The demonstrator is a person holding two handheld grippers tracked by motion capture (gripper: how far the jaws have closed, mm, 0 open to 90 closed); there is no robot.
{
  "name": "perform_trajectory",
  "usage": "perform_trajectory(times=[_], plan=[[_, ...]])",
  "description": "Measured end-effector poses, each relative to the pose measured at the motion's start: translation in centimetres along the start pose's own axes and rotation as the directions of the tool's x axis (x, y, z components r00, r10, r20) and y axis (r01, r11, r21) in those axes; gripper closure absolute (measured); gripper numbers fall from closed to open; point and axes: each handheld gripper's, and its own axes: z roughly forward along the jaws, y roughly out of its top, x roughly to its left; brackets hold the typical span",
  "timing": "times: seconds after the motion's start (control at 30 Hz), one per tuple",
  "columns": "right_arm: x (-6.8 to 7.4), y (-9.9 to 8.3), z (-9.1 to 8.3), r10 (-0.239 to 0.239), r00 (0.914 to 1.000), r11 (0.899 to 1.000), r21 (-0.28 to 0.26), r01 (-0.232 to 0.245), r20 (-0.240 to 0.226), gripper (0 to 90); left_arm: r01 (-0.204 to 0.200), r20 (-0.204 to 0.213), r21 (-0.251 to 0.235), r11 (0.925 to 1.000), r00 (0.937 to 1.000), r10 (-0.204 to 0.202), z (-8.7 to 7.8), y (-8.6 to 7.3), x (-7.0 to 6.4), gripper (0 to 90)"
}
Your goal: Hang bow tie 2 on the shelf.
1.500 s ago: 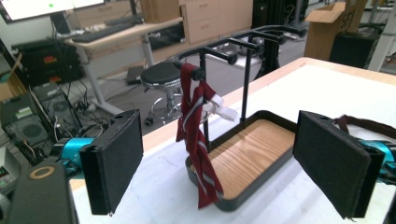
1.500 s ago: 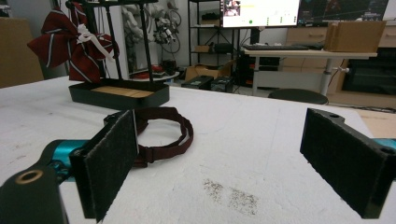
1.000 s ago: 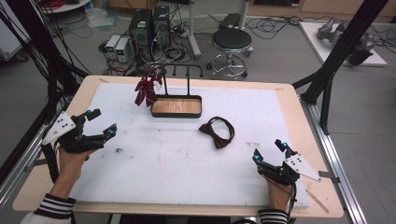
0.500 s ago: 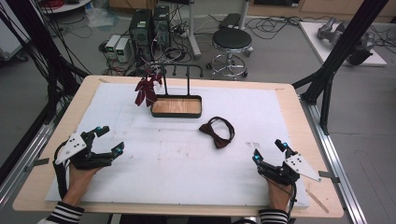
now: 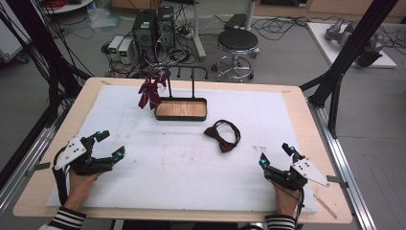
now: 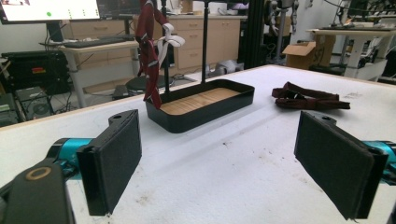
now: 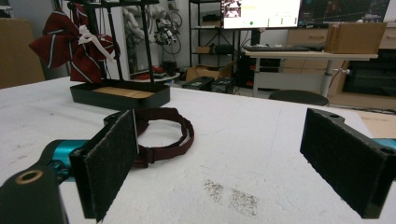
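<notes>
Both the left gripper and the right gripper gape wide, holding nothing. A bow tie lies ahead of the right one, well apart from it.

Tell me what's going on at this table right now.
A person holds a gripper in each hand over a white mat, both open and empty. The left gripper is near the mat's left edge, the right gripper at the front right. A dark red bow tie lies flat on the mat, nearest the right gripper. Behind it, a striped bow hangs on a rack with a wooden tray.
</notes>
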Motion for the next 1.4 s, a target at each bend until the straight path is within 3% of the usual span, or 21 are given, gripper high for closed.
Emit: perform_trajectory(times=[0.4, 0.6, 0.77, 0.87, 0.9, 1.03, 1.17, 1.27, 1.3, 1.33, 1.37, 1.4], plan=[[-0.1, 0.1, 0.1, 0.009, 0.9999, 1.000, 0.001, -0.009, 0.007, 10.5, 0.004, -0.002, 0.014, 0.9999, 1.0000, -0.004, 0.1, -0.8, -0.1, 15.3], [-0.2, 0.8, 0.1, 0.024, 0.9997, 0.999, 0.035, -0.023, -0.008, 10.6, 0.006, -0.006, 0.018, 0.9998, 1.0000, -0.006, 0.2, -1.0, -0.2, 15.3], [0.7, 2.7, 0.3, -0.029, 0.9989, 0.998, 0.053, 0.031, -0.036, 10.5, 0.007, -0.012, 0.013, 0.9999, 0.9999, -0.007, 0.1, -1.1, -0.2, 15.5], [1.4, 3.7, 0.7, -0.076, 0.9952, 0.992, 0.097, 0.082, -0.062, 10.5, 0.006, -0.017, 0.010, 0.9999, 0.9998, -0.006, 0.1, -1.3, -0.2, 15.4], [1.7, 4.2, 1.2, -0.085, 0.9921, 0.988, 0.122, 0.096, -0.093, 10.5, 0.005, -0.020, 0.013, 0.9999, 0.9998, -0.005, 0.1, -1.3, -0.2, 15.5], [2.2, 4.9, 2.1, -0.085, 0.9881, 0.982, 0.154, 0.104, -0.129, 10.5, 0.007, -0.044, 0.012, 0.9999, 0.9990, -0.007, 0.1, -1.6, -0.1, 15.5], [2.8, 6.2, 3.5, -0.107, 0.9803, 0.966, 0.216, 0.142, -0.166, 10.5, 0.012, -0.052, 0.004, 0.9999, 0.9986, -0.012, 0.0, -1.7, 0.0, 15.4], [3.2, 7.1, 4.5, -0.120, 0.9746, 0.960, 0.230, 0.163, -0.189, 10.5, 0.016, -0.052, 0.004, 0.9999, 0.9985, -0.016, 0.0, -1.8, 0.0, 15.4], [3.4, 7.6, 5.3, -0.120, 0.9713, 0.951, 0.258, 0.172, -0.206, 10.5, 0.017, -0.053, 0.002, 0.9998, 0.9985, -0.017, 0.0, -1.8, 0.0, 15.4], [3.4, 7.6, 5.3, -0.120, 0.9713, 0.951, 0.258, 0.172, -0.206, 10.5, 0.019, -0.053, 0.000, 0.9998, 0.9984, -0.019, 0.0, -1.8, 0.0, 15.4], [3.6, 8.0, 6.1, -0.119, 0.9672, 0.943, 0.281, 0.181, -0.224, 10.5, 0.017, -0.052, 0.000, 0.9999, 0.9985, -0.017, 0.0, -1.8, 0.0, 15.4], [3.6, 8.0, 6.1, -0.119, 0.9672, 0.943, 0.281, 0.181, -0.224, 10.5, 0.017, -0.051, 0.000, 0.9999, 0.9985, -0.017, 0.0, -1.9, 0.0, 15.4]])
